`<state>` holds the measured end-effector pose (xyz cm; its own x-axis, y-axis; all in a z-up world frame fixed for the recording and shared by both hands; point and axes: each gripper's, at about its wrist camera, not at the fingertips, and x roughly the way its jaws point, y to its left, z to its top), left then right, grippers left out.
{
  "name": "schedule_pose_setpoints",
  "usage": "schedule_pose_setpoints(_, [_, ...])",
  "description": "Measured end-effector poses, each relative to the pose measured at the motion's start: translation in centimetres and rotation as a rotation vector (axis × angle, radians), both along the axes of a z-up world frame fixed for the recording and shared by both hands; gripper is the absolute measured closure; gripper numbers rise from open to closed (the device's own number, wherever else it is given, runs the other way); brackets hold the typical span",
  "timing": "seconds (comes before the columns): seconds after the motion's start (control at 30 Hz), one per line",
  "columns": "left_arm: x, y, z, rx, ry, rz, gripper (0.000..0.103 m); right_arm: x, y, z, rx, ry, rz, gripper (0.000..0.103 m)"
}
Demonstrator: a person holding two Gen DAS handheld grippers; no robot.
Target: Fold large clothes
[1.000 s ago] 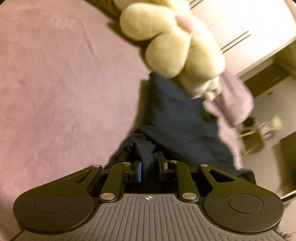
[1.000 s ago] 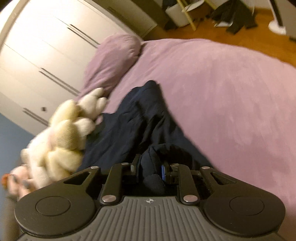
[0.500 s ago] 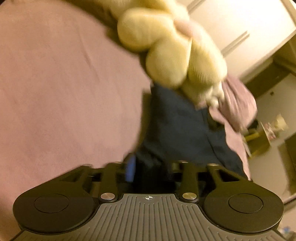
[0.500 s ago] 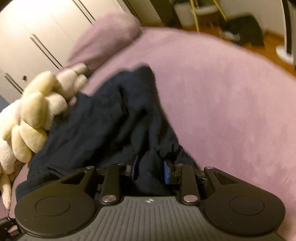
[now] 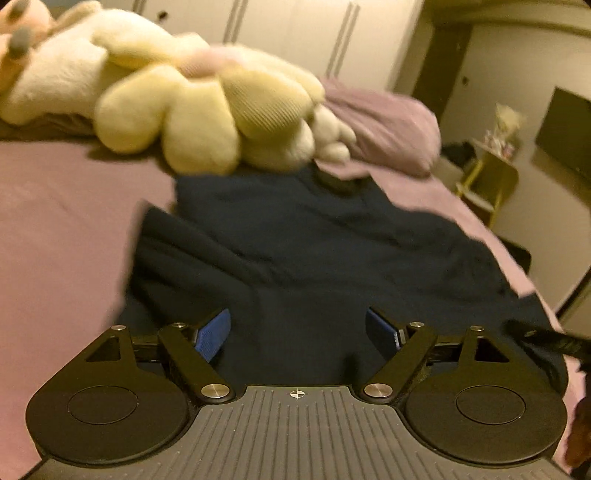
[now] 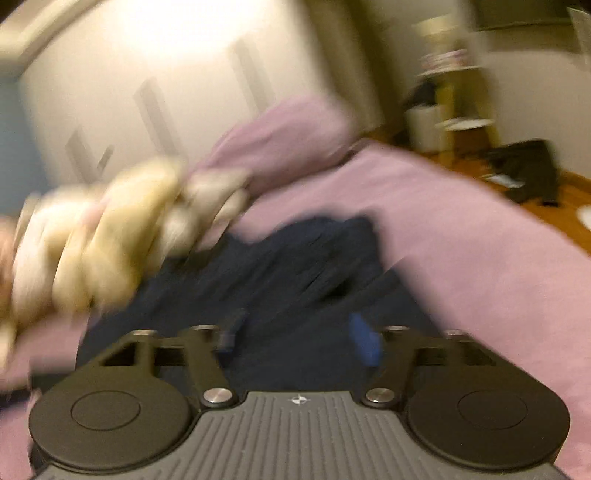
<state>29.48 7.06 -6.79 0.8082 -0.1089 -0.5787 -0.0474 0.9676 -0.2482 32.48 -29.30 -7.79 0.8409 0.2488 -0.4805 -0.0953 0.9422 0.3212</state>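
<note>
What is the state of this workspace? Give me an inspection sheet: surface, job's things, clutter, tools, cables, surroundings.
Surface: purple bed cover, with a purple pillow at the far end.
Job's things: dark navy garment, spread rumpled on the cover, creases across it.
Clutter: cream plush toy at the garment's far edge, overlapping it in the left wrist view.
Tools: left tool open, jaws have just been opening, cloth lies below them, pads not pressing. Right tool open, jaws also just opening, view blurred.
Cables: nothing seen.
Surroundings: white wardrobe, yellow side table, wooden floor with a dark heap.
</note>
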Motion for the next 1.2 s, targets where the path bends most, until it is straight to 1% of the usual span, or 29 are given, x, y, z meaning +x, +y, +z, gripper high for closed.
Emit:
schedule_pose_setpoints(0.03, [0.6,-0.7,-0.9,0.029,0.024,0.002,0.018,0.1,1.5,-0.7,-0.038,0.019,0.058,0.069])
schedule_pose_setpoints(0.07, [1.1,-1.0,-1.6,0.053,0.049,0.014,0.020,0.1,2.9,-1.6,-0.070,0.031,0.109,0.075])
schedule_pose_setpoints(0.1, [1.3,-0.9,-2.4,0.069,0.077,0.030,0.021,0.1,3.9,-2.4,-0.094,0.044,0.141,0.076])
schedule_pose_setpoints(0.13, [1.8,-0.6,-3.1,0.066,0.105,0.044,0.021,0.2,4.6,-3.2,-0.118,0.057,0.154,0.076])
schedule_pose_setpoints(0.17, [2.0,-0.1,-3.7,0.048,0.124,0.050,0.022,0.3,5.1,-4.0,-0.150,0.065,0.151,0.076])
schedule_pose_setpoints(0.23, [1.7,0.5,-3.9,0.022,0.117,0.052,0.023,0.5,5.4,-5.4,-0.193,0.064,0.162,0.076])
schedule_pose_setpoints(0.27, [1.8,0.5,-3.8,0.027,0.118,0.048,0.023,0.5,5.4,-5.8,-0.221,0.053,0.174,0.076])
schedule_pose_setpoints(0.37, [1.5,0.4,-3.8,0.051,0.117,0.037,0.023,0.2,6.2,-5.7,-0.291,0.037,0.206,0.075])
schedule_pose_setpoints(0.47, [1.7,0.7,-3.8,0.044,0.114,0.030,0.023,0.9,6.9,-5.4,-0.309,0.044,0.210,0.075])
schedule_pose_setpoints(0.53, [1.7,1.1,-3.8,0.039,0.113,0.026,0.025,0.8,6.8,-5.5,-0.317,0.043,0.213,0.075])
schedule_pose_setpoints(0.6, [1.8,1.4,-3.7,0.037,0.116,0.029,0.030,0.7,6.9,-5.6,-0.335,0.039,0.221,0.075])
schedule_pose_setpoints(0.77, [1.5,2.6,-3.3,0.013,0.118,0.051,0.035,0.9,7.1,-5.6,-0.368,0.041,0.232,0.075])
schedule_pose_setpoints(0.83, [1.2,3.2,-3.0,0.018,0.114,0.063,0.035,0.8,7.0,-5.6,-0.389,0.032,0.236,0.075])
schedule_pose_setpoints(0.9, [0.9,3.9,-2.6,0.050,0.114,0.087,0.034,0.7,6.8,-5.5,-0.419,0.022,0.237,0.075])
schedule_pose_setpoints(0.97, [0.5,5.2,-2.4,0.023,0.114,0.068,0.035,0.6,6.2,-5.3,-0.450,0.017,0.225,0.075])
schedule_pose_setpoints(1.0, [0.3,5.7,-2.2,0.024,0.115,0.068,0.034,0.6,5.8,-5.2,-0.458,0.016,0.216,0.075])
schedule_pose_setpoints(1.03, [0.0,6.1,-1.9,0.050,0.110,0.080,0.034,0.6,5.1,-5.0,-0.462,0.017,0.202,0.075])
schedule_pose_setpoints(1.07, [-0.3,6.4,-1.6,0.084,0.099,0.095,0.031,0.7,4.3,-4.8,-0.476,0.022,0.175,0.073])
schedule_pose_setpoints(1.1, [-0.7,6.8,-1.3,0.113,0.087,0.116,0.017,0.7,3.5,-4.6,-0.487,0.024,0.148,0.068])
schedule_pose_setpoints(1.13, [-1.1,7.4,-1.0,0.145,0.071,0.156,0.008,0.7,2.2,-4.3,-0.496,0.028,0.098,0.052])
schedule_pose_setpoints(1.17, [-1.4,7.9,-0.8,0.158,0.055,0.181,0.004,0.7,0.8,-3.9,-0.494,0.034,0.042,0.047])
schedule_pose_setpoints(1.2, [-1.5,8.9,-0.8,0.138,0.043,0.187,0.004,0.7,-1.0,-3.6,-0.469,0.045,-0.005,0.047])
